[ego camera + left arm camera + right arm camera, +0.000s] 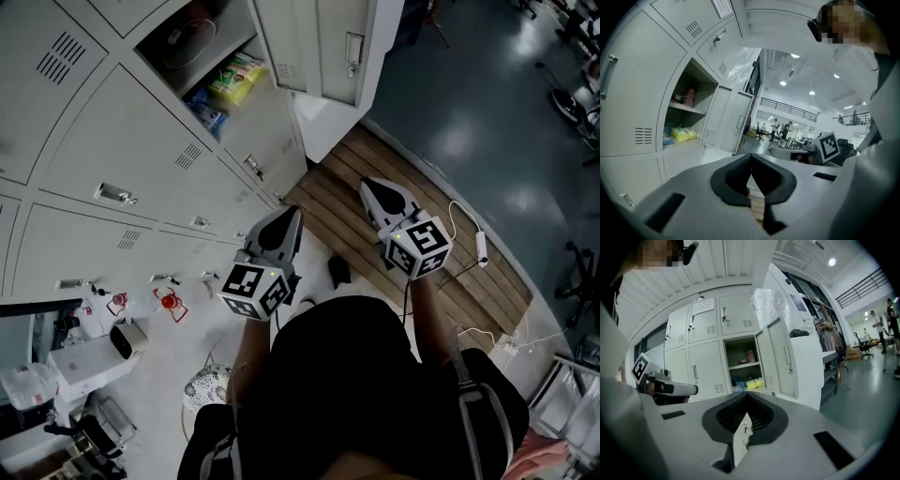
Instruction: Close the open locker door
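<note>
The open locker (pixel 202 47) is in the upper row, its grey door (pixel 319 47) swung out to the right. Inside lie a yellow packet (pixel 236 77) and a blue one (pixel 204 111). My left gripper (pixel 289 216) is shut and empty, held well short of the lockers. My right gripper (pixel 371 186) is also shut and empty, below the door and apart from it. The left gripper view shows its jaws (pixel 750 158) closed, the door (pixel 729 119) ahead on the left. In the right gripper view the jaws (pixel 746 395) are closed, with the door (pixel 780 357) ahead.
A slatted wooden platform (pixel 412 216) lies under the grippers, with a white cable and power strip (pixel 481 246) at its right edge. Boxes and clutter (pixel 84 361) sit low left by the lockers. Office chairs (pixel 577 103) stand far right. People (pixel 780 131) stand far off.
</note>
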A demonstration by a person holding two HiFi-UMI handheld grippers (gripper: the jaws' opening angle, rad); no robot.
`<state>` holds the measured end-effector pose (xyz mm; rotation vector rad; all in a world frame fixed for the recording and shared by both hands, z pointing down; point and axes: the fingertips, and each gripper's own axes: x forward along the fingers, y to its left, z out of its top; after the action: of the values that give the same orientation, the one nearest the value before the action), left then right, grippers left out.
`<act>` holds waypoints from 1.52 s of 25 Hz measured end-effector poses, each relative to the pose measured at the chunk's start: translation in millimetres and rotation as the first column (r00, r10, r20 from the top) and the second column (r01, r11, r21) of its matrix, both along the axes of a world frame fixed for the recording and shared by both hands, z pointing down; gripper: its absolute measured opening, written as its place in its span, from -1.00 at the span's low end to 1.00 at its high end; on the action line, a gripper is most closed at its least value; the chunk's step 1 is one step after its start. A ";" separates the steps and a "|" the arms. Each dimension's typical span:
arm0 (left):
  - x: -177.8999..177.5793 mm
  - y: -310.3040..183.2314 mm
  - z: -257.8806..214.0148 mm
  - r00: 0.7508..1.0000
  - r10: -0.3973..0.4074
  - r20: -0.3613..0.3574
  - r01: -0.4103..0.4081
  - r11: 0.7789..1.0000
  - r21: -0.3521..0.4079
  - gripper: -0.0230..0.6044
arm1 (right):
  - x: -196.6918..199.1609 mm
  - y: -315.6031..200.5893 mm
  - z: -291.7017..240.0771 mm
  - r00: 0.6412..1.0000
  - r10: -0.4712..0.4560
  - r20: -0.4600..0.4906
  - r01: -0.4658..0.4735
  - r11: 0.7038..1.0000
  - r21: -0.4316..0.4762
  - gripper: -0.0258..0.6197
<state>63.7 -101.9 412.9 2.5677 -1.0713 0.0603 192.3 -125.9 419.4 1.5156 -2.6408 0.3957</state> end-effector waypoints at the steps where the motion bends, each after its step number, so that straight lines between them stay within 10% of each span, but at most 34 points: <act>1: 2.6 -2.7 -0.5 1.000 -0.008 0.004 0.008 1.000 0.003 -0.87 | 4.0 -6.3 0.1 1.000 -0.006 0.000 0.006 1.000 0.001 -0.91; 38: 38.5 -62.9 -4.3 0.994 -0.112 0.013 0.112 0.993 0.021 -0.87 | 95.5 -229.9 -52.7 0.996 -0.001 -0.092 0.016 0.988 0.156 -0.80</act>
<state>102.2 -164.7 408.6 2.5229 -1.2253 0.0388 287.9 -355.8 366.7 1.5239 -2.6608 0.1172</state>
